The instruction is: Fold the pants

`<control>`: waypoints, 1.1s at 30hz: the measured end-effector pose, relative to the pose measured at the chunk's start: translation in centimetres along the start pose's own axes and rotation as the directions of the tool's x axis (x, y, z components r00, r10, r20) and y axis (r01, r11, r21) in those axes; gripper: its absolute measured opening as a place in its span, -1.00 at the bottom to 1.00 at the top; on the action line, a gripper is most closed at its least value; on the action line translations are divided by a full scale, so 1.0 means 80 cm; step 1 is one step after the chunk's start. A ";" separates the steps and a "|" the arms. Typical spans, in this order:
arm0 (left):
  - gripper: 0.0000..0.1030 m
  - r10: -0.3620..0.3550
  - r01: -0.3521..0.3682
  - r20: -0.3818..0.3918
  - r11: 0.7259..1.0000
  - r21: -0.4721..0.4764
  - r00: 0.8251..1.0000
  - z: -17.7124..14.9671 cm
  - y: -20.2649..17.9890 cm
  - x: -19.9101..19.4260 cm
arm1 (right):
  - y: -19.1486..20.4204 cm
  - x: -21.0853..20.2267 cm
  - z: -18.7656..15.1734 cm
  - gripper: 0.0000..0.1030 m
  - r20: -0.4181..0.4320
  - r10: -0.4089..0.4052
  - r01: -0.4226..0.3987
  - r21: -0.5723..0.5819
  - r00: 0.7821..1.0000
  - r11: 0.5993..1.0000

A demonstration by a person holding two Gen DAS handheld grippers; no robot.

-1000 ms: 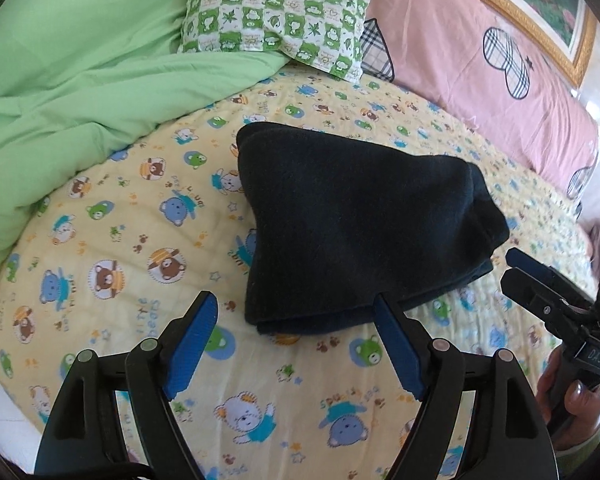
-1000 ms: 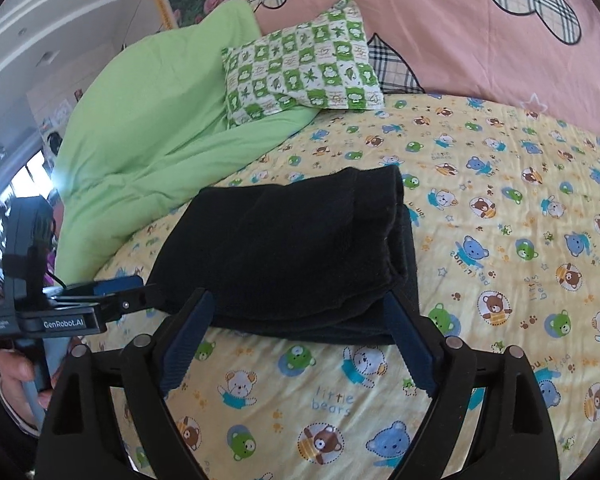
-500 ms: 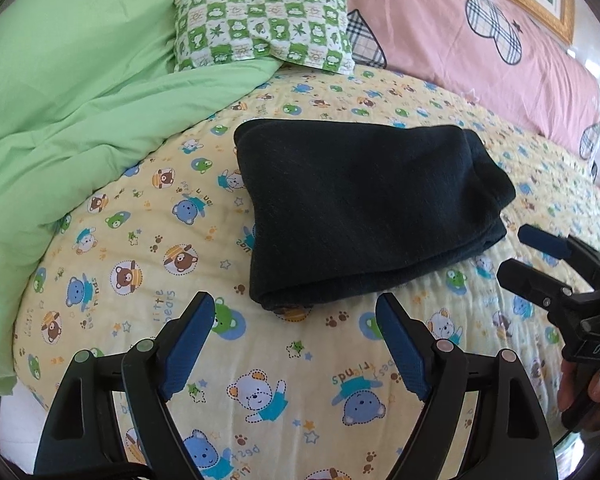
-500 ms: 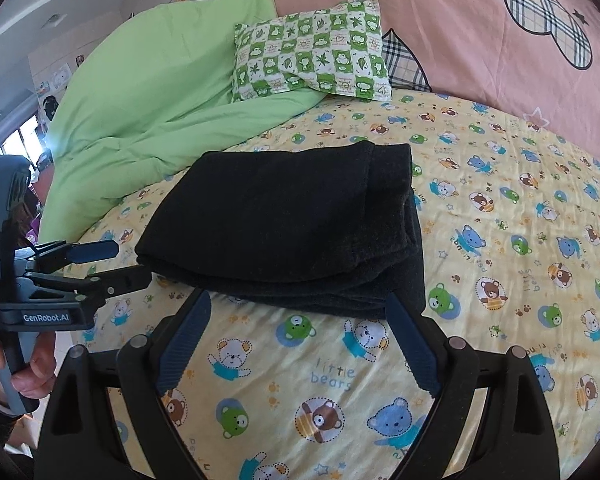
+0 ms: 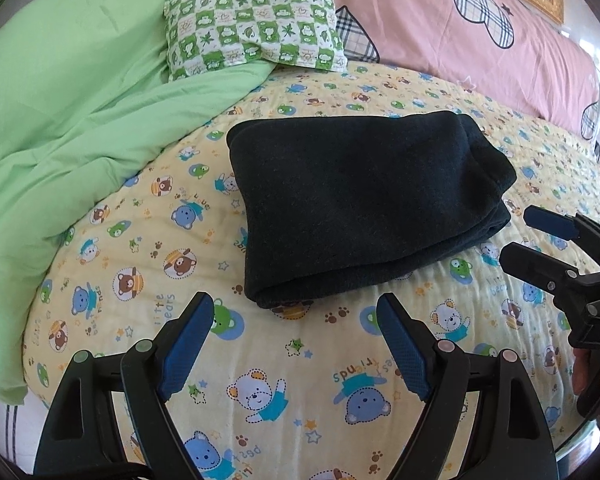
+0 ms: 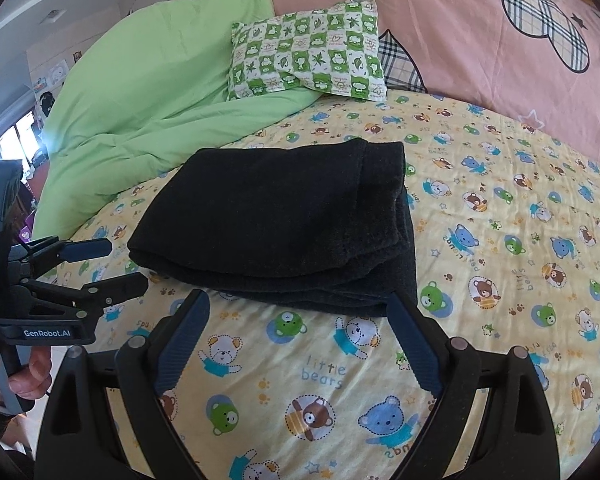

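Observation:
The dark pants (image 5: 360, 204) lie folded into a thick rectangle on the yellow bear-print bed sheet (image 5: 260, 380); they also show in the right wrist view (image 6: 276, 228). My left gripper (image 5: 296, 308) is open and empty, a short way in front of the pants' near edge. My right gripper (image 6: 298, 302) is open and empty, close to the near edge of the folded stack. Each gripper shows from the side in the other's view, the right gripper (image 5: 516, 236) beside the pants' right end and the left gripper (image 6: 124, 264) by their left end.
A green quilt (image 5: 60, 120) is bunched along the left of the bed. A green-and-white checked pillow (image 5: 256, 32) lies behind the pants. A pink headboard cover (image 5: 480, 40) with plaid shapes stands at the back. The bed's near edge drops off at lower left (image 5: 4, 420).
Both grippers have drawn back from the folded pants and risen a little. The pants lie still and look farther away in both views.

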State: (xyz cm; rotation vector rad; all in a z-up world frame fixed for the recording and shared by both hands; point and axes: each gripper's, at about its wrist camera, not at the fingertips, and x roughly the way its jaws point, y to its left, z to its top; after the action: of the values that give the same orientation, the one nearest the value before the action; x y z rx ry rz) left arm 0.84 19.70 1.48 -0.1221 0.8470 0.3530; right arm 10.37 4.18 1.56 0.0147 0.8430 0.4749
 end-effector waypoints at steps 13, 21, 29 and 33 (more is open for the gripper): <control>0.63 -0.002 0.002 -0.020 1.000 0.010 1.000 -0.001 -0.002 0.012 | 0.003 0.007 0.001 0.77 -0.009 0.014 -0.015 -0.019 1.000 1.000; 0.63 0.004 -0.004 -0.024 1.000 0.021 1.000 -0.001 -0.005 0.018 | 0.003 0.009 0.001 0.77 -0.014 0.023 -0.024 -0.019 1.000 1.000; 0.63 0.006 -0.006 -0.026 1.000 0.016 1.000 0.000 -0.004 0.021 | 0.005 0.012 0.002 0.78 -0.019 0.033 -0.033 -0.031 0.999 0.999; 0.63 0.005 -0.005 -0.027 1.000 0.016 1.000 0.000 -0.003 0.022 | 0.007 0.014 0.002 0.78 -0.026 0.037 -0.038 -0.036 0.999 0.999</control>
State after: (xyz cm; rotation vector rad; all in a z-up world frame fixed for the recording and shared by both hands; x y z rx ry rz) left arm 2.02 19.93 0.13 -0.1097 0.8771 0.3499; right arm 10.94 5.15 0.96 -0.0092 0.8602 0.5265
